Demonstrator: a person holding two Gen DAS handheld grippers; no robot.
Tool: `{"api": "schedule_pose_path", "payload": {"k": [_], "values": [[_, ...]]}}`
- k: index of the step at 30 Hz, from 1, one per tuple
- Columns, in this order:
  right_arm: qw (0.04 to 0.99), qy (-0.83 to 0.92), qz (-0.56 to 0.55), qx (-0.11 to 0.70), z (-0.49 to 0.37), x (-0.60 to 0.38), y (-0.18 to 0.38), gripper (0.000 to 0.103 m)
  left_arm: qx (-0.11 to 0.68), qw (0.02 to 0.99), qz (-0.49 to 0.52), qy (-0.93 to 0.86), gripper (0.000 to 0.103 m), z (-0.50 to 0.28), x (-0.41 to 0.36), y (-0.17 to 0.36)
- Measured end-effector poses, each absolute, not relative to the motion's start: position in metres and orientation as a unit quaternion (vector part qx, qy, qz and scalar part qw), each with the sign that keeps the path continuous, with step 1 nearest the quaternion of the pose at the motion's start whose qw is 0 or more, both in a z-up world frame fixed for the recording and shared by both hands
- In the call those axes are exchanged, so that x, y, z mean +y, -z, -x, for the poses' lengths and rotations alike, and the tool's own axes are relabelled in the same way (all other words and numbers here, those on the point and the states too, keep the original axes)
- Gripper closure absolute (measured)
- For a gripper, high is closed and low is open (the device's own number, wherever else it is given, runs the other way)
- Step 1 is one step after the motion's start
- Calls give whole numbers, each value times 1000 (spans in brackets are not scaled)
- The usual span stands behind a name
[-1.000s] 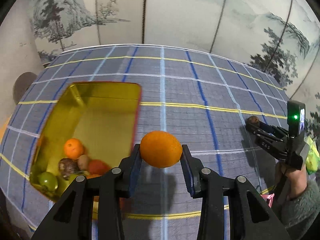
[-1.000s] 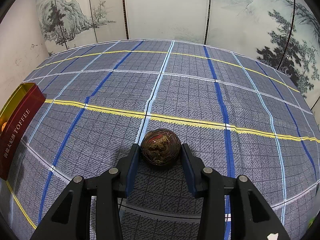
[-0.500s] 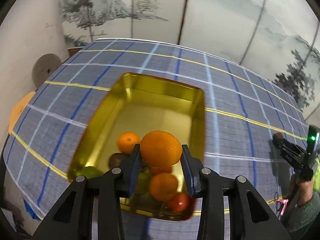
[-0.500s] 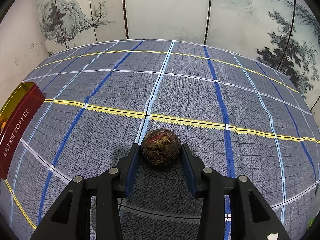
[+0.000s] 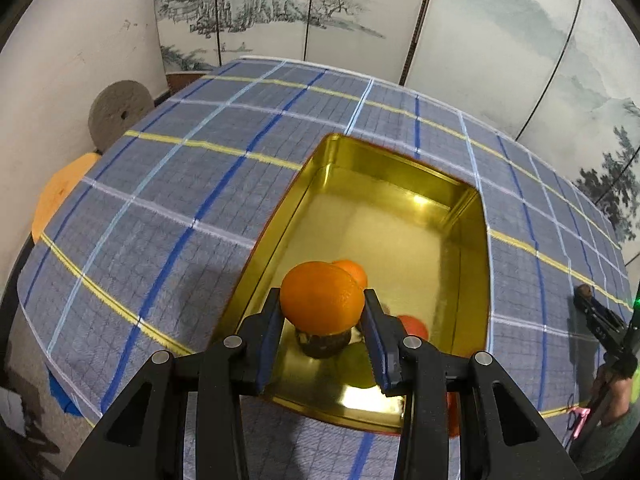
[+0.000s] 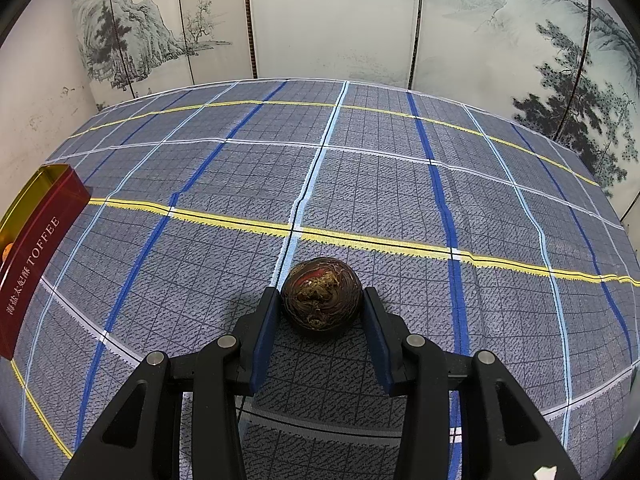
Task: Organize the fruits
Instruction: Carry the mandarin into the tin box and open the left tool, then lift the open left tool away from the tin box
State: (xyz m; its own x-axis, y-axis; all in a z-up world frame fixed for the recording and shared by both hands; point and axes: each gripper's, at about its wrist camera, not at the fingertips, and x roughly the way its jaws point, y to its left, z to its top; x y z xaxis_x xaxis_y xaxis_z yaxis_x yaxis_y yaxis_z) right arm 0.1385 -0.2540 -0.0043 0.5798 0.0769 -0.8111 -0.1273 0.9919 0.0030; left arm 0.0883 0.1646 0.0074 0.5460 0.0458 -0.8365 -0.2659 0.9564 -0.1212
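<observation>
My left gripper [image 5: 322, 312] is shut on a large orange [image 5: 322, 298] and holds it above the near end of the gold tin [image 5: 400, 168]. In the tin lie a smaller orange [image 5: 354, 270], a dark brown fruit [image 5: 322, 344] and a red fruit [image 5: 414, 326], partly hidden by my fingers. My right gripper [image 6: 320, 306] is shut on a dark brown round fruit [image 6: 320, 300] low over the checked cloth; it also shows far right in the left wrist view [image 5: 596, 316]. The tin's red side [image 6: 32, 256] shows at the left edge of the right wrist view.
The table is covered by a blue-grey checked cloth [image 6: 360, 184]. A painted folding screen [image 6: 332, 20] stands behind it. A grey stone disc [image 5: 118, 110] and an orange object [image 5: 56, 196] lie off the table's left edge.
My left gripper has carried the large orange left from over the cloth to over the tin and lower toward it. My right gripper has stayed still with its fruit.
</observation>
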Motion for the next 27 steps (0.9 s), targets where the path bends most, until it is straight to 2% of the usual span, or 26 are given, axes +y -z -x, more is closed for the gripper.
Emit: {"api": "schedule_pose_path", "payload": {"k": [15,27], "values": [[888,-57,28,455,-138,-254,4,63,496,856,115,-86,63,-87,163,20],[888,-57,29,455,-138,-253,4,64,492,862,90,-87,63,-86,158,23]]}}
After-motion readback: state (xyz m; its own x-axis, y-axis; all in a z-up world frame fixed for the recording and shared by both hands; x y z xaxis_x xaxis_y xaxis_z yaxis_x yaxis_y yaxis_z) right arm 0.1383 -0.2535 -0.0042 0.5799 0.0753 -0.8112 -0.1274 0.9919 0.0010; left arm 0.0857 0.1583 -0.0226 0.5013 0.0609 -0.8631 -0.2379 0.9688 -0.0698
